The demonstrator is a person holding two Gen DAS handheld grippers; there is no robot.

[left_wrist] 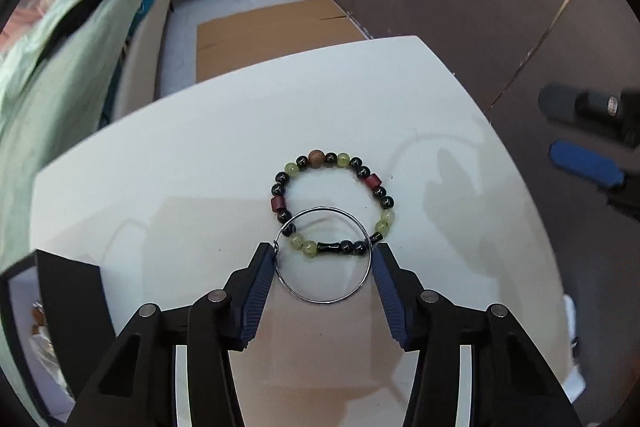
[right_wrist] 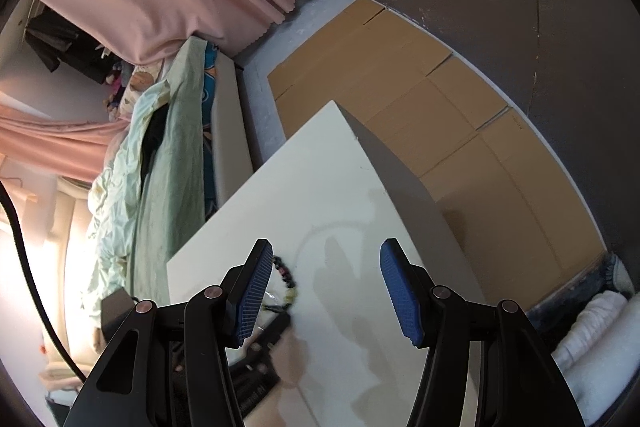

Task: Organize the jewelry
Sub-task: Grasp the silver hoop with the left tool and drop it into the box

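My left claw (left_wrist: 323, 257) points to 12 o'clock, its two blue fingers (left_wrist: 256, 291) pressing in on a thin ring from both sides. My right claw (right_wrist: 326, 259) hangs wide apart, holding nothing, at 3 o'clock from the left one.

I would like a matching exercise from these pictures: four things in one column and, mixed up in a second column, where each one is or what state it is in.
Things:
1. hoop
2. bracelet
3. box
4. right claw

Place or state:
A. lying flat on the table
B. open and holding nothing
C. between the left claw fingers
D. at the table's left edge, lid up

Pairs: 1-C, 2-A, 3-D, 4-B
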